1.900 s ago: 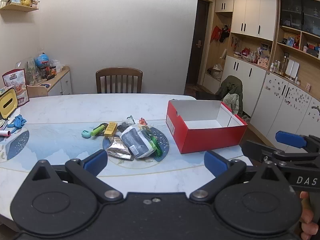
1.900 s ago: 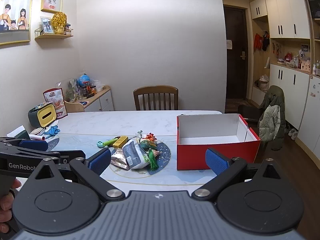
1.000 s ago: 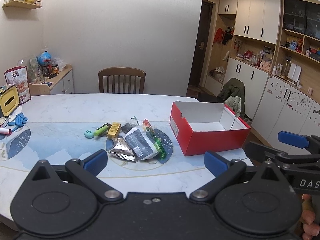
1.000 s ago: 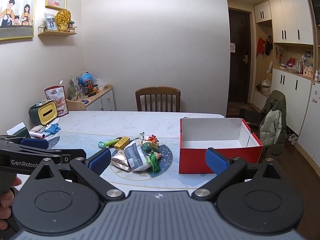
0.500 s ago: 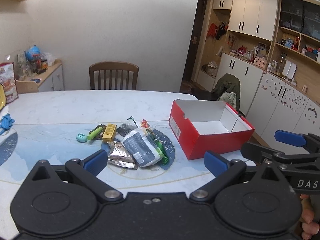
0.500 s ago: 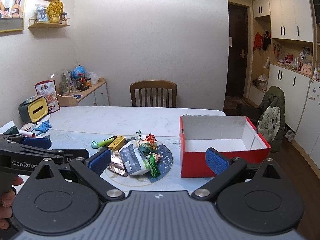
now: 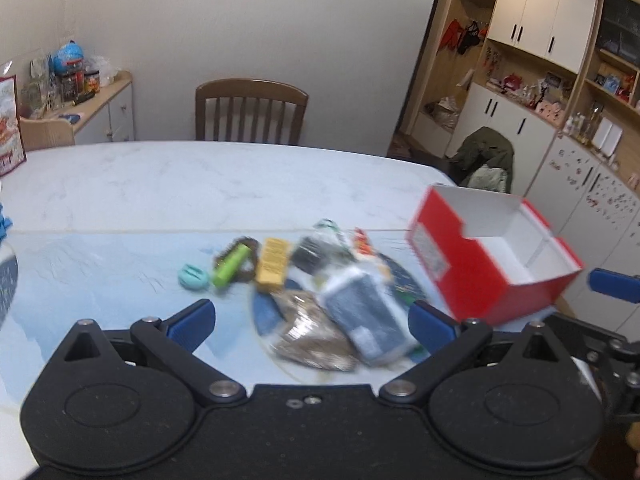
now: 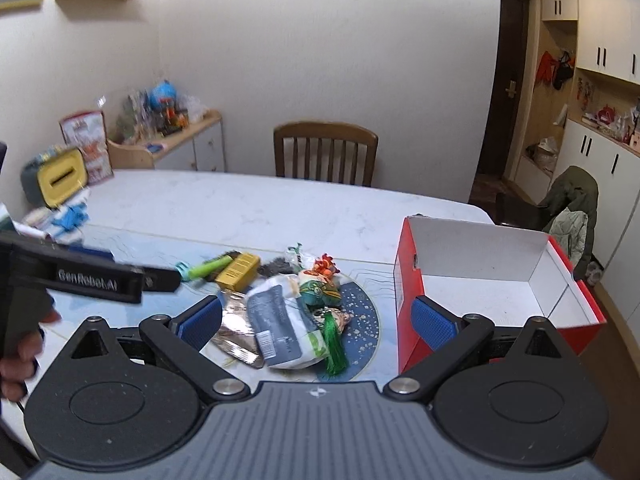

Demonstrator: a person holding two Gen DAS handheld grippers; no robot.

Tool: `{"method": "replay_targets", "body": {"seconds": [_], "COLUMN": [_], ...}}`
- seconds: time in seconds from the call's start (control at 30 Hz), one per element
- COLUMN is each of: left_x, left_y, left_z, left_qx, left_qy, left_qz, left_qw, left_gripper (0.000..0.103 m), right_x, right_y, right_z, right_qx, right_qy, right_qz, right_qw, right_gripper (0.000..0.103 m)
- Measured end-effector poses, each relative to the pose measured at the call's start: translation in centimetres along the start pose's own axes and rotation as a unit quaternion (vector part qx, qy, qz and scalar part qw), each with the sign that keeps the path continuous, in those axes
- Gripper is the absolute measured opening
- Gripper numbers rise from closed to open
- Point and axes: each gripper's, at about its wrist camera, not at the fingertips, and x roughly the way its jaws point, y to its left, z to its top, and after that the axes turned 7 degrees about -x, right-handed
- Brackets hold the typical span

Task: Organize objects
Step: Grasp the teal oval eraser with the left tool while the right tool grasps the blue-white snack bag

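A heap of small items lies on the marble table (image 7: 180, 184): a teal piece (image 7: 193, 276), a green tube (image 7: 230, 266), a yellow box (image 7: 273, 266), a foil pouch (image 7: 310, 340) and a grey-white packet (image 7: 370, 316). The right wrist view also shows a green tassel (image 8: 334, 340) beside the packet (image 8: 280, 320). An empty red box (image 8: 480, 280) stands to the right of the heap. My left gripper (image 7: 312, 325) is open just short of the pouch. My right gripper (image 8: 317, 322) is open above the packet. Neither holds anything.
A wooden chair (image 8: 325, 152) stands behind the table. A yellow tissue box (image 8: 56, 180) and blue cloth (image 8: 74, 216) sit at the table's left end. A cluttered sideboard (image 8: 180, 140) lines the left wall. A jacket-draped chair (image 8: 572, 212) and cabinets are on the right.
Both grippers have come forward and lower toward the heap, which now looks larger. The left wrist view is blurred by motion. Both stay open.
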Motion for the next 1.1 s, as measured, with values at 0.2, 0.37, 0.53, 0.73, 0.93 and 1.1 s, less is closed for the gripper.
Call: {"method": "replay_targets", "body": {"seconds": [0.2,0.37,0.53,0.73,0.93,1.1], "left_x": [4.6,7.7,10.4,12.4,14.0,15.4], "left_y": [3.3,4.7,6.4,8.3,11.0,11.9], "left_z": [2.1,2.5,2.4,3.4,3.0,2.3], "left_qx": [-0.011,0.024,0.035,0.034,0.03,0.04], "left_qy": [0.026,0.024,0.041,0.043,0.064,0.072], "left_qz": [0.0,0.02,0.035,0.04,0.064,0.071], "left_qw": [0.9996,0.9992,0.9979,0.9977,0.9954,0.994], "left_gripper": [0.102,0.097,0.089,0.088,0.083,0.08], "right_x": [5.9,10.0,12.8,15.2,17.2,18.6], "right_y": [0.9,1.6,1.7,1.9,2.5,3.2], "right_z": [-0.1,-0.1,0.3,1.4,1.8,2.3], "right_qx": [-0.007,-0.014,-0.014,-0.022,-0.028,-0.035], "right_qy": [0.051,0.086,0.11,0.119,0.135,0.142], "right_qz": [0.005,0.014,0.017,0.021,0.031,0.039], "right_qw": [0.999,0.996,0.994,0.992,0.99,0.989], "right_gripper": [0.1,0.095,0.087,0.075,0.066,0.058]}}
